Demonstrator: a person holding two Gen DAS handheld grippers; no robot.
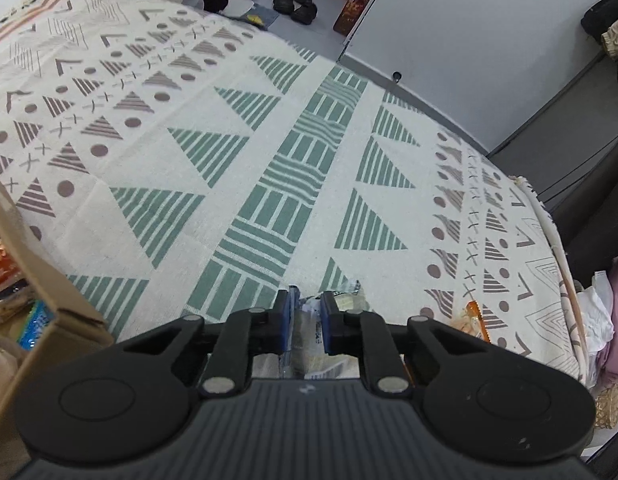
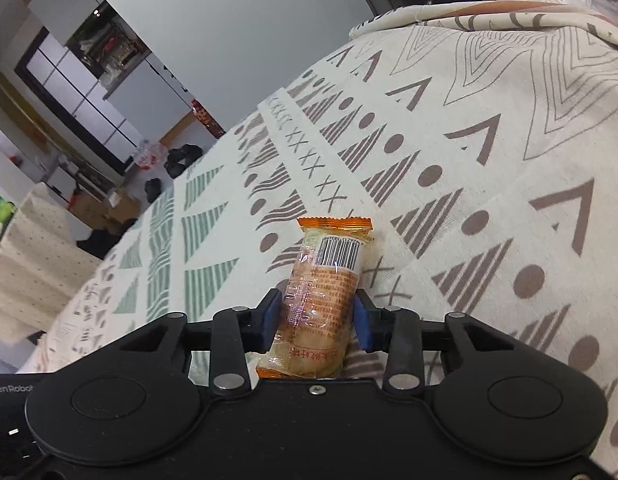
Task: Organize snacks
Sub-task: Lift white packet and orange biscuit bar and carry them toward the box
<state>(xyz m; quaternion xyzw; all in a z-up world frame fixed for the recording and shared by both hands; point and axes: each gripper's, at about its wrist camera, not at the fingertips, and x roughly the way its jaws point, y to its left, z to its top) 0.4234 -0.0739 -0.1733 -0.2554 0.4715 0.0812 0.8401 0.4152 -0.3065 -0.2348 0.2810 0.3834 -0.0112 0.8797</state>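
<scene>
Landmark = patterned cloth (image 1: 213, 128), cream w/ green and brown triangles, dots, crosses; it covers the tabletop in both wrist views.

Left claw (image 1: 305, 320): blue pads drawn close together, pinching a thin pale snack wrapper (image 1: 309, 338) w/ dark print. Wrapper runs from between the pads back under the claw; crinkled top edge pokes out just past the pads, over the cloth's green band. Claw is closed on it.

An orange-edged packet (image 1: 475, 320) lies on the cloth just right of that claw, partly hidden by the claw arm.

Cardboard box (image 1: 49, 312) sits at the cloth's left edge, flap up; colourful snack packs (image 1: 33, 326) inside, details too blurred to read.

Right claw (image 2: 316, 316): blue pads pressed on both sides of an orange cake packet (image 2: 323, 292), clear window, barcode label facing up, crimped orange end pointing away from the claw. Far end of the packet is over the cloth's brown triangle-and-cross rows; can't tell if it touches the cloth or is lifted. Claw grips the packet at mid-body.

Beyond the cloth's far edge: grey floor w/ dark shoes (image 1: 293, 0).
</scene>
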